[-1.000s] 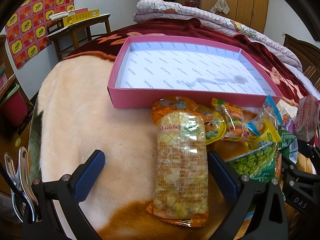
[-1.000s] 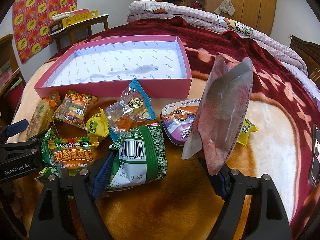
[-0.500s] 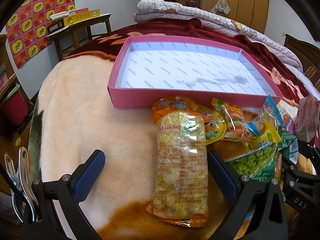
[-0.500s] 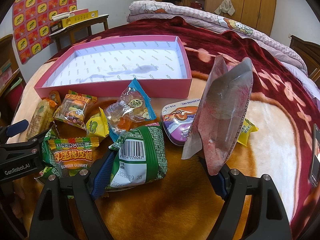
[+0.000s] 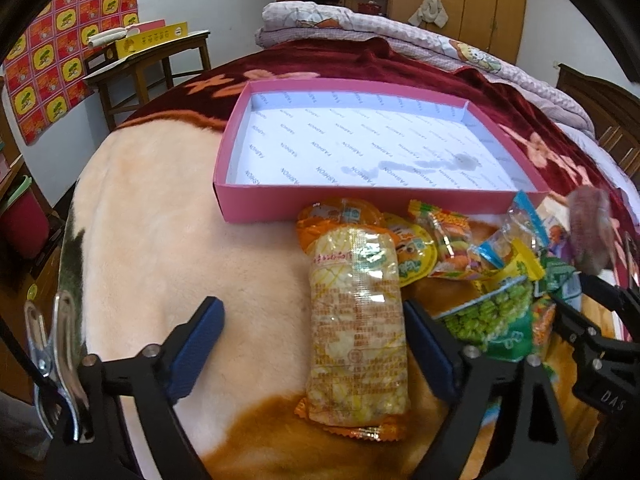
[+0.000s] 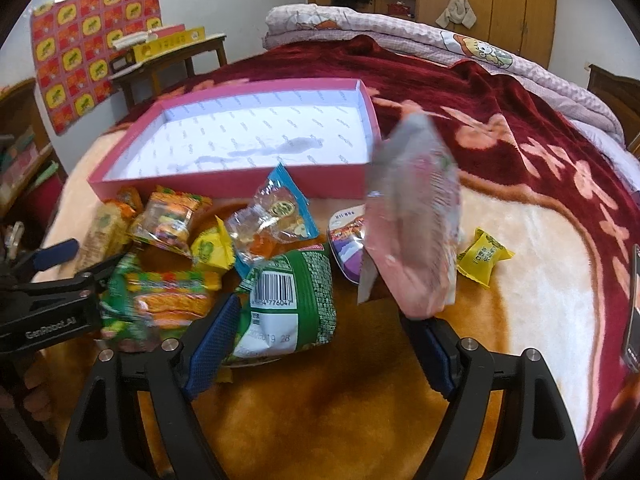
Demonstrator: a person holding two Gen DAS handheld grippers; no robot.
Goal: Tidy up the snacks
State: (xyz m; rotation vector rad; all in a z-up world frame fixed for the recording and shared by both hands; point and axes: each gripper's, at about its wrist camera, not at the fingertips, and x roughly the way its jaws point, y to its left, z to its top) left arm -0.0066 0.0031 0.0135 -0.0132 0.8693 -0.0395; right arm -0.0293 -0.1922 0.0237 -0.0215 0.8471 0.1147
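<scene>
Between the left gripper's (image 5: 310, 338) blue pads (image 5: 196, 346) lies a long yellow pack (image 5: 356, 332), on the blanket (image 5: 168, 240). The jaws stand wide apart: the right pad is just beside the pack's right edge, the left pad well clear of it, so nothing is gripped. The pack's long axis runs along the fingers, straight away from the camera, its far end pointing at the pink box (image 5: 264, 208) and its near crimped end toward the wrist. It looks light, puffy and crinkly, probably filled with brittle puffed pieces; a squeeze across its middle should be gentle, and the film may slip. Its far end overlaps an orange pouch (image 5: 340, 212), which may get dragged along.

The right gripper (image 6: 320, 342) is also spread wide. A pink pouch (image 6: 416, 216) stands nearly upright above its right pad, long axis vertical, blurred; whether it is pinned there or only leaning I cannot tell, since the jaws are not closed on it. It seems thin, soft and floppy. Beside the left pad lies a green bag (image 6: 294, 304), barcode up, soft and pillowy, best pinched across its width. Beyond it are a clear blue-edged bag (image 6: 272, 220), a purple tin (image 6: 346, 240) and 1 yellow candy (image 6: 484, 256) lying apart to the right. The box sits just past the pile, holding no snacks yet.
</scene>
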